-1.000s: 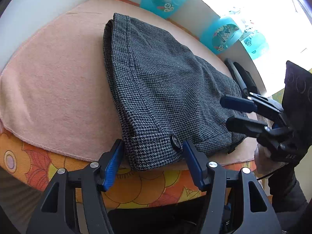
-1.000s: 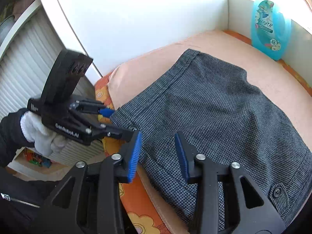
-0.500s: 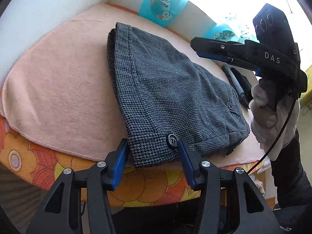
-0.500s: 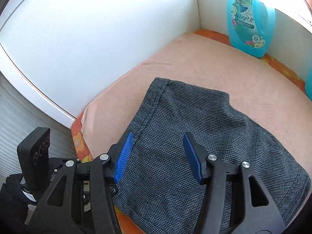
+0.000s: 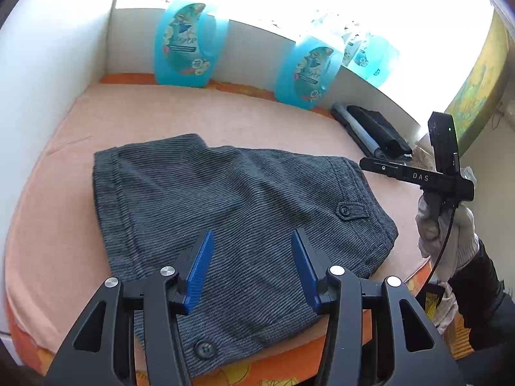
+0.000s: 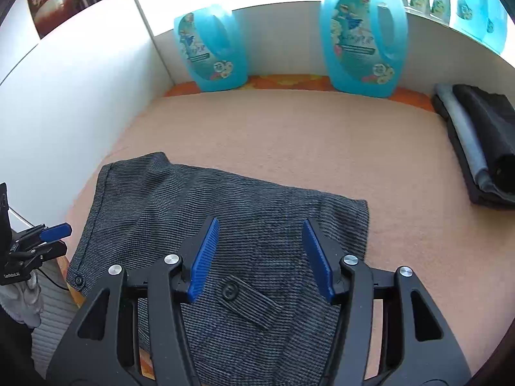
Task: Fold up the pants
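The grey checked pants (image 5: 231,206) lie folded into a compact rectangle on the peach towel (image 5: 64,167); they also show in the right wrist view (image 6: 225,206). My left gripper (image 5: 251,270) is open and empty, raised above the near half of the pants. My right gripper (image 6: 260,257) is open and empty above the pants, over a buttoned pocket flap (image 6: 248,299). The right gripper also shows at the right of the left wrist view (image 5: 418,175), and the left gripper at the left edge of the right wrist view (image 6: 42,241).
Blue detergent bottles (image 6: 212,51) (image 6: 363,32) stand along the back wall. A stack of folded dark clothes (image 6: 476,141) lies at the far right on the towel. White walls close in the left and back. An orange flowered cloth (image 5: 241,370) covers the front edge.
Both grippers have pulled back and risen from the pants' edges. Both views now look down over the folded pants towards the back wall. The pants lie still.
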{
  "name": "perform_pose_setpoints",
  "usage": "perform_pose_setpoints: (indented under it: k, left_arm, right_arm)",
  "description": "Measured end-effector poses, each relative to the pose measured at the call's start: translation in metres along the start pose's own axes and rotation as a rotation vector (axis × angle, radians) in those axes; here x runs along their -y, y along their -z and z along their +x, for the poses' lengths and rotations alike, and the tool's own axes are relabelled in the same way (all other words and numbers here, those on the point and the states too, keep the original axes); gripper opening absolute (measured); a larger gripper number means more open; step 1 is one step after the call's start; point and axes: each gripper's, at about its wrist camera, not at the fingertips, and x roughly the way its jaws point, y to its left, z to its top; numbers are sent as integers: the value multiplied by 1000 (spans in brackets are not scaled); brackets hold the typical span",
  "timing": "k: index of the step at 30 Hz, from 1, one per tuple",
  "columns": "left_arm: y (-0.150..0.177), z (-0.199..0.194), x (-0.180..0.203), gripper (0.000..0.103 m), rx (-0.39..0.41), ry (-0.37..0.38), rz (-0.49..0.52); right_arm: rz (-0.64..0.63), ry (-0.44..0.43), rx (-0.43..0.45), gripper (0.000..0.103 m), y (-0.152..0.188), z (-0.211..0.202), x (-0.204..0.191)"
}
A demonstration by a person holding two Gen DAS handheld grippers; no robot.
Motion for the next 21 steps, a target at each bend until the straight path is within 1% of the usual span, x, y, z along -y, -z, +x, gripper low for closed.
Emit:
perform_pose_setpoints:
  k: [2, 5, 6, 8, 10, 13, 18, 21]
  left_arm:
    - [-11, 22, 12, 48, -13, 33, 23]
    - [-28, 53, 23, 48, -35, 85, 23]
    - [-32, 62, 26, 48, -41, 87, 40]
    - [-36, 78, 31, 48, -54, 65, 70]
    - [-36, 90, 28, 48, -84, 71, 56]
    - [-32, 103, 17, 48, -112, 47, 35]
    - [-20, 115, -4, 47, -168, 48, -13]
    - [-15, 114, -3, 47, -164, 42, 6]
  right_arm:
    - [59, 4, -11, 57, 13, -2, 24]
    - [127, -15, -25, 57, 31, -3, 48]
    - [141, -22, -23, 57, 36, -4, 55]
    - [165, -34, -25, 57, 44, -2, 64]
    - [193, -57, -29, 57, 50, 1, 71]
    - [233, -103, -40, 57, 57, 6, 78]
    - [232, -143, -56, 57, 69, 9, 74]
    - [250, -152, -71, 57, 77, 9, 75]
